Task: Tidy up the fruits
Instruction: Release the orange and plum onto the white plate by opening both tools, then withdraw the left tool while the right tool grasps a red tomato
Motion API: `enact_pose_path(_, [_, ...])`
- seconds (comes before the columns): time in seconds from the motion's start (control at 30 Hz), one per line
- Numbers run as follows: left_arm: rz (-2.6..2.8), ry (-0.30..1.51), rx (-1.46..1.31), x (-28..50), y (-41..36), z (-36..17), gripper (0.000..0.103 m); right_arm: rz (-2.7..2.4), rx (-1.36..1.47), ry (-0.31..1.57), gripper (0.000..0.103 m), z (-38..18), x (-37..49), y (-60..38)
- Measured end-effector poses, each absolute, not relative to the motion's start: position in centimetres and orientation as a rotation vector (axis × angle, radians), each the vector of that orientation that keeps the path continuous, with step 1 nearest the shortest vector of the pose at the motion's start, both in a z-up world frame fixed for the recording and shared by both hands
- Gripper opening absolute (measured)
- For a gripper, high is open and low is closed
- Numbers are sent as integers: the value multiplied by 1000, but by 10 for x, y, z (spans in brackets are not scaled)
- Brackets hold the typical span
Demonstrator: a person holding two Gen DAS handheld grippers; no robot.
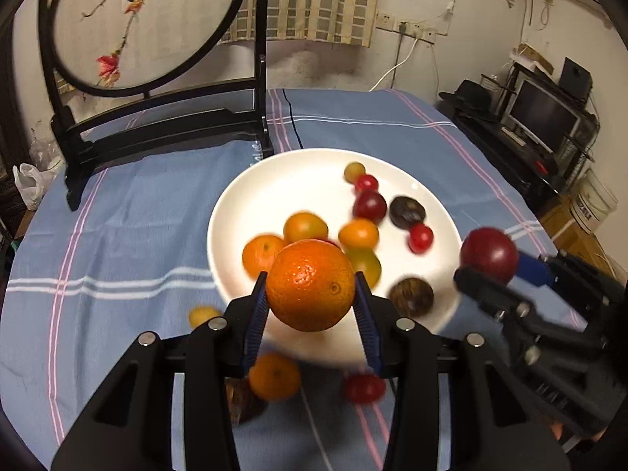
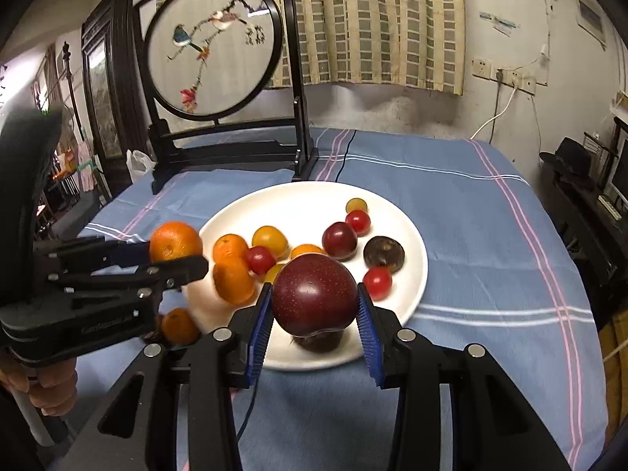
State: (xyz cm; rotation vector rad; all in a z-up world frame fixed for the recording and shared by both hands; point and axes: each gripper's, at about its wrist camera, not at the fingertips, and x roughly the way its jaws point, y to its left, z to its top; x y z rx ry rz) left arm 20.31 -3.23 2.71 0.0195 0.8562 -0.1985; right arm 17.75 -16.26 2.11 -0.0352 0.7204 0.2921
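My left gripper (image 1: 311,298) is shut on a large orange (image 1: 311,284) and holds it above the near left rim of the white plate (image 1: 274,180). It also shows in the right wrist view (image 2: 172,255). My right gripper (image 2: 314,310) is shut on a dark red plum (image 2: 314,294), held above the plate's (image 2: 298,200) near edge; it shows at the right of the left wrist view (image 1: 488,255). Several small fruits lie on the plate: tangerines (image 2: 230,249), cherry tomatoes (image 2: 377,282), a small plum (image 2: 339,240) and dark brown fruits (image 2: 383,252).
A tangerine (image 1: 274,380), a cherry tomato (image 1: 363,387), a small yellow fruit (image 1: 204,315) and a brown fruit (image 1: 243,402) lie on the blue striped cloth (image 1: 137,216) near the plate. A black-framed round embroidery screen (image 1: 149,27) stands at the back left. A black cable (image 1: 292,117) crosses the cloth.
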Motion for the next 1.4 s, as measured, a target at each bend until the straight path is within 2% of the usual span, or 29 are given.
enact_pose_path(0.27, [-162, 905, 36, 256, -49, 5, 42, 270, 16, 806, 42, -13, 226, -167])
enact_pose_path(0.3, [-162, 914, 31, 260, -50, 2, 46, 266, 35, 816, 43, -17, 230, -170])
enact_pose_path(0.33, [-163, 918, 22, 264, -51, -1, 57, 266, 49, 823, 43, -19, 231, -171])
enact_pose_path(0.4, [-153, 897, 18, 265, -52, -2, 62, 278, 88, 823, 45, -22, 233, -176])
enact_pose_path(0.5, [-155, 891, 22, 262, -52, -1, 65, 276, 79, 803, 53, -20, 230, -177])
enact_pose_path(0.83, [-102, 835, -5, 220, -22, 21, 77, 294, 53, 762, 59, -1, 199, -175])
enact_pose_path(1.07, [-60, 844, -45, 173, 10, 12, 79, 356, -60, 793, 62, -3, 152, -153])
enact_pose_path(1.23, [-32, 816, -35, 146, 27, 2, 84, 405, -136, 833, 62, -14, 127, -128])
enact_pose_path(1.4, [-29, 800, 4, 141, 37, -7, 84, 404, -164, 894, 59, -33, 127, -104])
